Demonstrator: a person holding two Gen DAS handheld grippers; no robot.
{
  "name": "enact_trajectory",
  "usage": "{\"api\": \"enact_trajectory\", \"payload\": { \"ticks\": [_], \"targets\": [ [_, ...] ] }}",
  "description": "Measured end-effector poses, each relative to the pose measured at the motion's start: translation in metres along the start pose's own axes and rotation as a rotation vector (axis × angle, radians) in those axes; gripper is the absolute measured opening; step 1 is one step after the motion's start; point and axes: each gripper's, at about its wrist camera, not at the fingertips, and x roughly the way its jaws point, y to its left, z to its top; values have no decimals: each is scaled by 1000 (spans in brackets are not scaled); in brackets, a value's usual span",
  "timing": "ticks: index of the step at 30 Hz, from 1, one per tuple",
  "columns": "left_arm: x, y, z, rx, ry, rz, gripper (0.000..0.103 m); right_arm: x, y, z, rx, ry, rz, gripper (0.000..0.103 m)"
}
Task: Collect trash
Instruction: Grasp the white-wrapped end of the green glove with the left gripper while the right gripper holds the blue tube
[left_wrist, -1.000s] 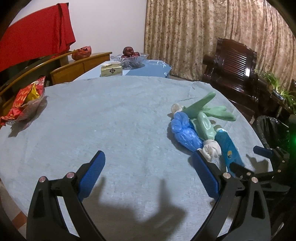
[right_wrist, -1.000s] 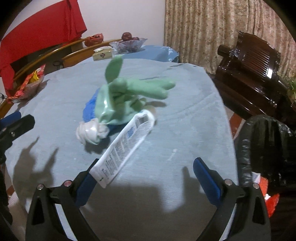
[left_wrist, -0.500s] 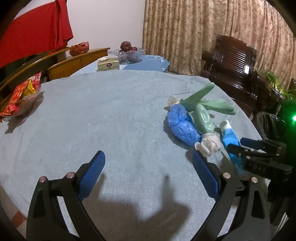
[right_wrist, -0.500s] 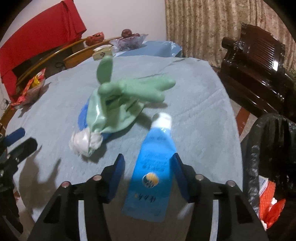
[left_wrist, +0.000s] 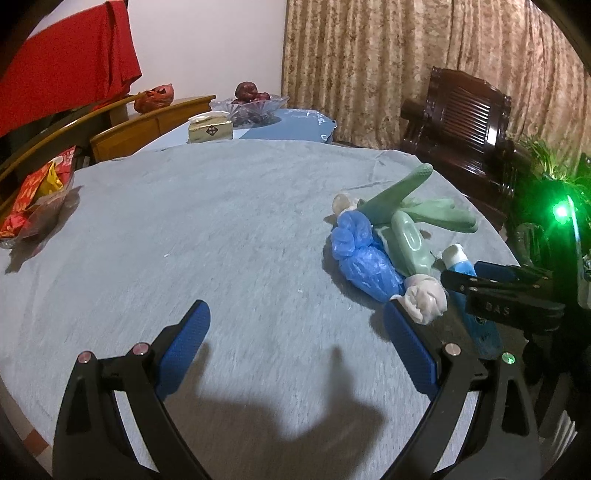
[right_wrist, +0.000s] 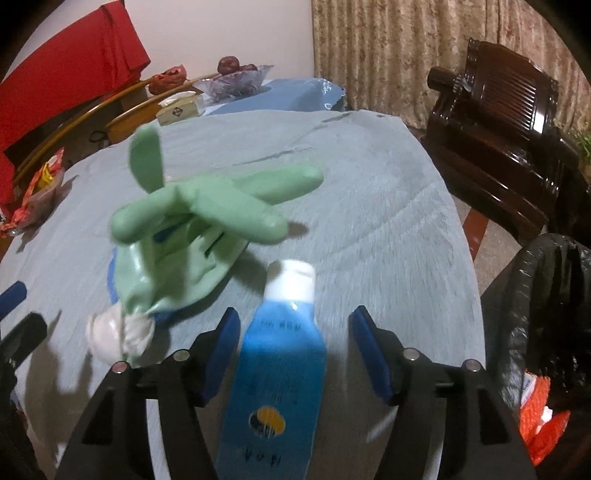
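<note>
A blue tube with a white cap (right_wrist: 277, 369) lies on the grey tablecloth, between the open fingers of my right gripper (right_wrist: 295, 345), with a gap on each side. Left of it lie a green rubber glove (right_wrist: 195, 229), a crumpled white tissue (right_wrist: 118, 334) and a blue plastic bag (left_wrist: 362, 258). In the left wrist view the tube (left_wrist: 461, 262) is partly hidden by the right gripper (left_wrist: 480, 275). My left gripper (left_wrist: 295, 343) is open and empty above bare cloth, left of the pile.
A black trash bag (right_wrist: 546, 306) with red scraps inside stands off the table's right edge. A snack packet (left_wrist: 33, 199) lies at the far left. A tissue box (left_wrist: 210, 129), fruit bowl (left_wrist: 251, 103) and dark wooden chair (left_wrist: 465, 125) stand beyond the table.
The tube has rolled from its white back to its blue front, and my right gripper has moved forward around it with narrower jaws. The left gripper has barely moved.
</note>
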Motion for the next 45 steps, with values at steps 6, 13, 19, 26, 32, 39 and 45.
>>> {"api": "enact_trajectory", "payload": {
  "ticks": [6, 13, 19, 26, 32, 39, 45],
  "targets": [
    [4, -4, 1, -2, 5, -9, 92, 4, 3, 3, -21, 12, -13, 50],
    [3, -18, -1, 15, 6, -38, 92, -11, -7, -4, 6, 30, 45, 36],
    [4, -38, -2, 38, -2, -77, 90, -29, -14, -9, 19, 33, 59, 36],
    [19, -60, 0, 66, 12, -118, 70, -36, -28, -9, 53, 34, 64, 35],
    [36, -80, -1, 101, 43, -167, 43, -35, -35, -8, 74, 39, 66, 35],
    [25, -97, -7, 147, 55, -212, 29, -42, -37, -9, 85, 36, 78, 35],
    [6, -84, -16, 125, 88, -251, 30, -52, -42, -11, 89, 33, 79, 35]
  ]
}}
